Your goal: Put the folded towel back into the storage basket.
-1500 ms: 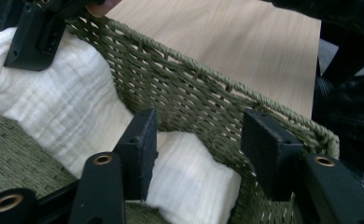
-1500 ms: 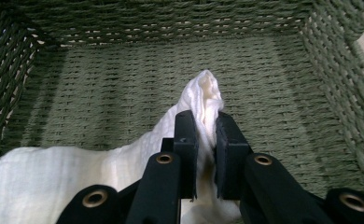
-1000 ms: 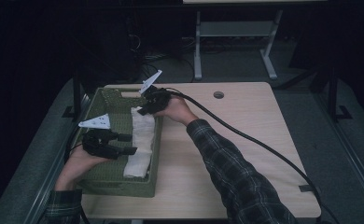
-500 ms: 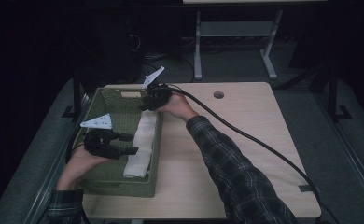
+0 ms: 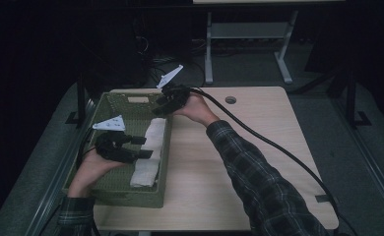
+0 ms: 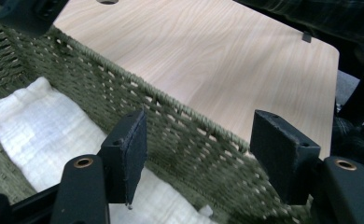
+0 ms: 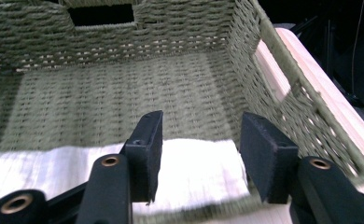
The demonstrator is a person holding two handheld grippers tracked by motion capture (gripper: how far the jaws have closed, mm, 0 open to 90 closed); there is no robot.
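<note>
From my high view, the table (image 5: 259, 147) is lit from above, surroundings black; my gripper views stay bright, with near jaws slightly soft.

Your olive-green woven basket (image 5: 112, 192) holds a white cloth (image 5: 148, 152) and rests on the pale wood-grain table (image 5: 239, 182). Both of your grippers are black, with black fingers (image 7: 145, 154); your sleeve (image 5: 259, 182) is dark plaid.

Place: a dim lab or workroom.
Signs: a plain wooden table (image 5: 239, 162) with a cable hole (image 5: 230, 100); behind the table, a metal desk frame (image 5: 249, 44) and loose cables (image 5: 150, 59).
</note>
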